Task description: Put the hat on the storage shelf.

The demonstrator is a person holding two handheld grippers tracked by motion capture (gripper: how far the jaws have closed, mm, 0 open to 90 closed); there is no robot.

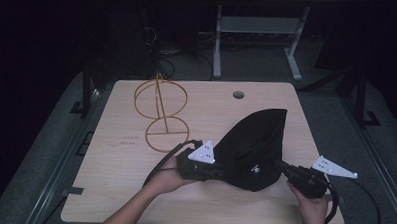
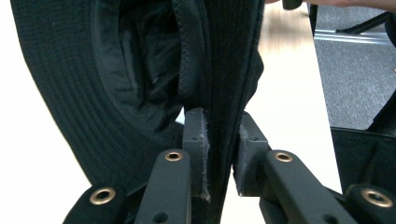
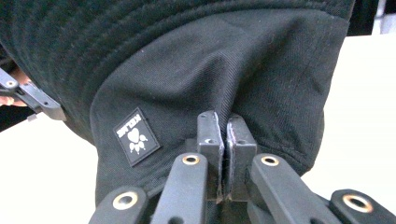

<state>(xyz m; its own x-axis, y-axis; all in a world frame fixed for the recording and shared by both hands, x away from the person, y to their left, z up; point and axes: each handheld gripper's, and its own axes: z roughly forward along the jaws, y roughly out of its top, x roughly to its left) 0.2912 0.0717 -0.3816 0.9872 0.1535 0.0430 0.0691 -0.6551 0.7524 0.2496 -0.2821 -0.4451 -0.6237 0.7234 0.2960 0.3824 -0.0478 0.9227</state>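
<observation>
Both grippers hold a black hat (image 1: 257,149) above the table's (image 1: 120,159) near edge: the left gripper (image 2: 220,158) pinches its brim, the right gripper (image 3: 226,140) is pressed together on a fold of crown fabric. That thin fold could slip if tugged. A wire stand (image 1: 161,113) sits well apart; open room lies leftward.

A black bucket hat (image 1: 257,149) is standing up off the light wooden table (image 1: 109,164), at its near right part, brim tilting toward the far edge. It is hanging pinched from two sides, folded and creased. The stitched brim (image 2: 70,84) is curving wide, its dark lining showing inside. A small black patch (image 3: 136,136) with white lettering, heart and paw is sitting on the crown.
</observation>
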